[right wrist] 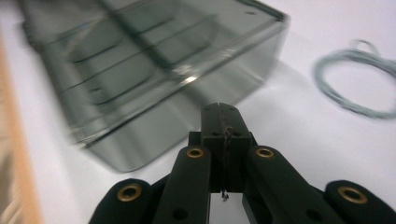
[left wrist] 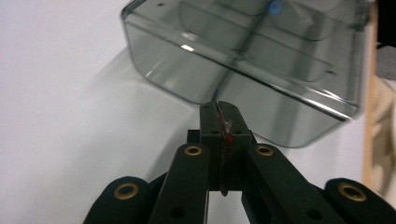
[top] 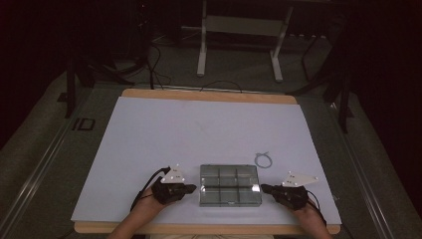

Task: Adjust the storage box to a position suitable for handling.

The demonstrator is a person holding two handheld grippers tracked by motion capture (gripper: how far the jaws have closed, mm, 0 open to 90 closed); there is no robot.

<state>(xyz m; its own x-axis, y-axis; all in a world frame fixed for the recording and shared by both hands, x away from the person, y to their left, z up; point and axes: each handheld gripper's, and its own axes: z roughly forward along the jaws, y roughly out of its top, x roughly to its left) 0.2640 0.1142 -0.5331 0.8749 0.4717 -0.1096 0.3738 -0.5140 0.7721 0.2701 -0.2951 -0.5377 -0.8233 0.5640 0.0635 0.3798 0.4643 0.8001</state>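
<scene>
Left gripper (top: 191, 188), near table edge: jaws pressed together, empty, tips just beside clear compartment box (top: 230, 184). Right gripper (top: 266, 188): jaws likewise together, empty, at box's opposite end. Box: on white sheet (top: 164, 134), between both grippers. Pale cord loop (top: 263, 159): beyond box, nearer right gripper, apart.

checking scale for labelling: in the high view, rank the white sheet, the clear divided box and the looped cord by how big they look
1. white sheet, by far the largest
2. clear divided box
3. looped cord, the smallest
</scene>
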